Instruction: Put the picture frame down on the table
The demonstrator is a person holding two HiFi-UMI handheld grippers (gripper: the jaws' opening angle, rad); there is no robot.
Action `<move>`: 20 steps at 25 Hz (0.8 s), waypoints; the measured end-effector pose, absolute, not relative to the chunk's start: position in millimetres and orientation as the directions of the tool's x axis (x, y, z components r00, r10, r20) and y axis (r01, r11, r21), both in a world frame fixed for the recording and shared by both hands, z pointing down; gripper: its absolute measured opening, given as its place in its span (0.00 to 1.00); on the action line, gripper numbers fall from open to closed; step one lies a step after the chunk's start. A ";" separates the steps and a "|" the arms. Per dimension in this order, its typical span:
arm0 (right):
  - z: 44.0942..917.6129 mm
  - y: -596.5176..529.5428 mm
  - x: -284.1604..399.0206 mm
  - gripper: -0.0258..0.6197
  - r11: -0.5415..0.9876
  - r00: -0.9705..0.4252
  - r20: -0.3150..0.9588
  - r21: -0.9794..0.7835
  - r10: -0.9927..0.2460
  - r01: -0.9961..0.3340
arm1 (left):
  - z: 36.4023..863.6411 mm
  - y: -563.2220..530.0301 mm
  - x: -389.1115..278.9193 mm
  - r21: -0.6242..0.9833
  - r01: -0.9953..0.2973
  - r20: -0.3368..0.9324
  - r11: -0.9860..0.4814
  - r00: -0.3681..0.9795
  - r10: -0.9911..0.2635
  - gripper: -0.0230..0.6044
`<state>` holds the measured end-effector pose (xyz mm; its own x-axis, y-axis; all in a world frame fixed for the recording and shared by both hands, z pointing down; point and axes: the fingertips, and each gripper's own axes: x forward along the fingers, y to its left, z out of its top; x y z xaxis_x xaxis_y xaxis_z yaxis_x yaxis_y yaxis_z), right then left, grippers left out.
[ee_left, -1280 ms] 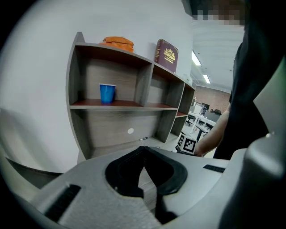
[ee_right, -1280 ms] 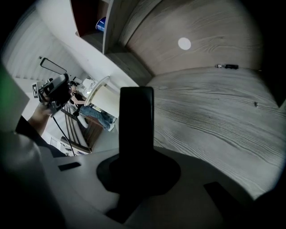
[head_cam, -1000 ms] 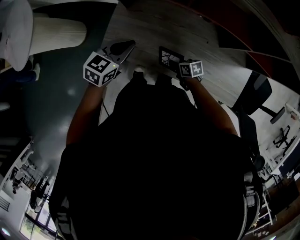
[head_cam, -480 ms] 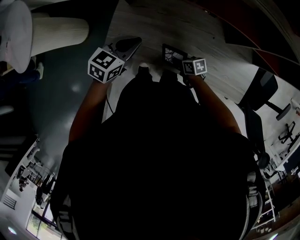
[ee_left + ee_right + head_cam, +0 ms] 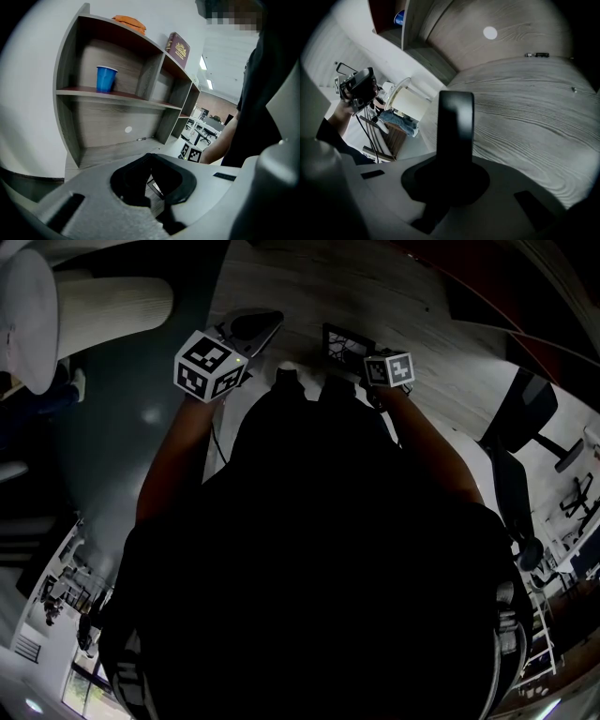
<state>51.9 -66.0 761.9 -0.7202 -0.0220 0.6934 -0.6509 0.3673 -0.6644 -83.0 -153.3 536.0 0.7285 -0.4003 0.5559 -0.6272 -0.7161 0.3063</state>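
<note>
The picture frame (image 5: 339, 343) is black and rectangular, held over the grey wood-grain table (image 5: 394, 296) in front of the person. In the right gripper view the picture frame (image 5: 456, 123) stands edge-on as a dark upright bar, with the table (image 5: 525, 103) beyond it. My right gripper (image 5: 452, 176) is shut on its lower edge; whether the frame touches the table is hidden. My right gripper (image 5: 361, 360) sits just right of the frame. My left gripper (image 5: 255, 329) hangs left of it over the table edge, its dark jaws together with nothing in them. Its own view shows the left gripper (image 5: 151, 180) the same way.
A wooden shelf unit (image 5: 117, 98) stands at the table's back, with a blue cup (image 5: 106, 78) inside and a book (image 5: 178, 47) on top. A white ribbed cylinder (image 5: 112, 304) stands on the floor to the left. An office chair (image 5: 525, 418) is at the right.
Both grippers and the frame have shifted slightly forward over the table since a second ago. The right gripper's hold on the frame is unchanged.
</note>
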 end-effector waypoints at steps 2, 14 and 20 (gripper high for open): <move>762.3 -67.8 52.2 0.07 0.365 -0.719 0.695 -0.663 -0.025 -0.654 | 536.9 -154.2 -83.4 0.309 -0.623 0.557 -0.719 0.731 -0.394 0.06; 766.0 -68.6 53.3 0.07 0.359 -0.711 0.703 -0.658 -0.020 -0.662 | 545.3 -157.2 -84.7 0.327 -0.624 0.564 -0.710 0.732 -0.383 0.06; 765.2 -72.6 51.4 0.09 0.358 -0.699 0.715 -0.647 -0.024 -0.674 | 546.9 -155.8 -85.6 0.338 -0.622 0.565 -0.706 0.734 -0.376 0.06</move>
